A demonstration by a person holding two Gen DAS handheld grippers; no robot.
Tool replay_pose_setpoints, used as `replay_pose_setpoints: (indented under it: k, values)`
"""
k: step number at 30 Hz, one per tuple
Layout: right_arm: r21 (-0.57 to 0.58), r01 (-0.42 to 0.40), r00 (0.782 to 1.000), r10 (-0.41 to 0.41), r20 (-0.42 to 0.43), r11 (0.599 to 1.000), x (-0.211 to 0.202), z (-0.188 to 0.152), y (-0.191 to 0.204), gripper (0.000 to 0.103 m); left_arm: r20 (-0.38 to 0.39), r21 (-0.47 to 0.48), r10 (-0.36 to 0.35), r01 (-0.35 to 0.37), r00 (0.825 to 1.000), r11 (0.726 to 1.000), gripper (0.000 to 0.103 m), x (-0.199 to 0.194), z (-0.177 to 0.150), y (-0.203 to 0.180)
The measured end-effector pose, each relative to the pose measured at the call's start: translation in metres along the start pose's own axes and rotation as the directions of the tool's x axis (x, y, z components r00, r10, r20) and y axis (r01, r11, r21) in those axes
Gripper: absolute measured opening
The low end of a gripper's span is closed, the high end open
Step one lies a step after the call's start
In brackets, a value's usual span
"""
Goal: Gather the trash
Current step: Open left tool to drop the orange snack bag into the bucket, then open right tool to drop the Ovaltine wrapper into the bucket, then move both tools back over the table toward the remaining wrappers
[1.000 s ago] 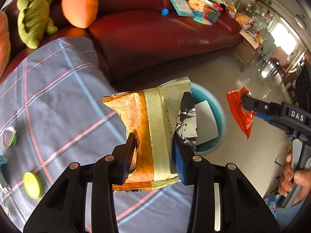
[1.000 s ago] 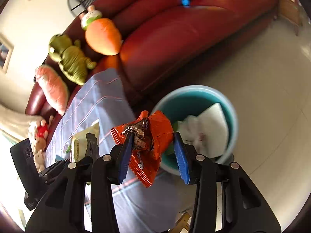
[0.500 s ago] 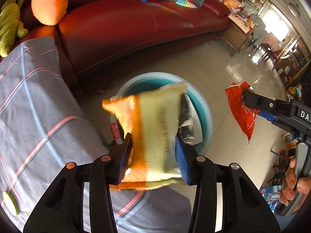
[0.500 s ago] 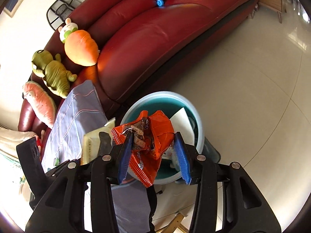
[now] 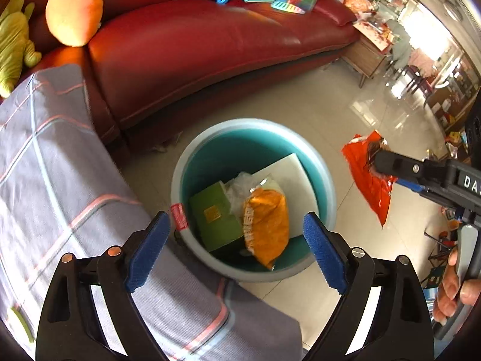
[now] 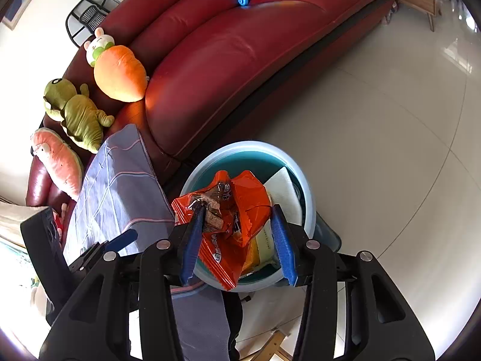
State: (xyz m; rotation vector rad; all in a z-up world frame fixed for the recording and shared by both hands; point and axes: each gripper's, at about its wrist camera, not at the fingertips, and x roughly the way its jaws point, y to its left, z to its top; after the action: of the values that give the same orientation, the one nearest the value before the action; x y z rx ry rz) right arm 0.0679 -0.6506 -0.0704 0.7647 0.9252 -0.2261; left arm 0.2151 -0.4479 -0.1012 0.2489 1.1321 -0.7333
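One red wrapper [image 6: 237, 210], light and crinkly, hangs pinched at its top by my right claw [image 6: 237, 237] over the bin [image 6: 309, 204]; left claw [image 5: 237, 252] spread, holding nothing.

Teal inside, pale blue-grey at the rim, that's the bin [image 5: 326, 177], with an orange-yellow wrapper [image 5: 267, 225], a green box [image 5: 215, 215] and a white sheet [image 5: 296, 180] showing in it. Bright red-orange wrapper [image 6: 240, 207] with a brown picture patch. Blue pads on black on the left gripper [image 5: 236, 240] and right gripper [image 6: 237, 237]. Grey-blue cloth [image 5: 54, 174], checked in pink and light blue lines. Dark red sofa [image 5: 195, 36], orange carrot plush [image 6: 120, 73], green plush [image 6: 76, 111].
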Motion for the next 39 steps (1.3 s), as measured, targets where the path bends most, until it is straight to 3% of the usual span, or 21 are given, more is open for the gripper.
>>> replay_pose_setpoints:
  k: [8, 10, 12, 16, 32, 39]
  values:
    - [-0.031, 0.021, 1.0, -0.021, -0.013, 0.999, 0.02, 0.005, 0.016, 0.052, 0.018, -0.056, 0.013, -0.012, 1.0, 0.998, 0.095, -0.024, -0.018, 0.026]
    - [-0.039, 0.023, 0.999, -0.024, -0.021, 0.999, 0.028, 0.006, 0.02, 0.056, 0.023, -0.069, 0.014, -0.013, 1.0, 0.998, 0.095, -0.03, -0.023, 0.032]
    - [-0.052, 0.029, 0.999, -0.03, -0.025, 0.998, 0.037, 0.006, 0.027, 0.067, 0.024, -0.076, 0.016, -0.014, 1.0, 0.997, 0.096, -0.035, -0.026, 0.038]
    - [-0.039, 0.035, 0.998, -0.037, -0.046, 0.999, 0.046, 0.005, 0.031, 0.072, 0.023, -0.089, 0.023, -0.021, 0.999, 0.996, 0.096, -0.043, -0.031, 0.048]
    - [-0.053, 0.114, 0.992, -0.116, -0.047, 0.992, 0.023, -0.011, 0.045, 0.083, 0.036, -0.131, 0.01, -0.005, 0.999, 0.991, 0.096, -0.068, -0.056, 0.071]
    - [-0.114, 0.108, 0.99, -0.117, -0.074, 0.988, 0.021, -0.031, 0.08, 0.085, 0.065, -0.17, 0.013, -0.002, 0.998, 0.985, 0.096, -0.09, -0.074, 0.093]
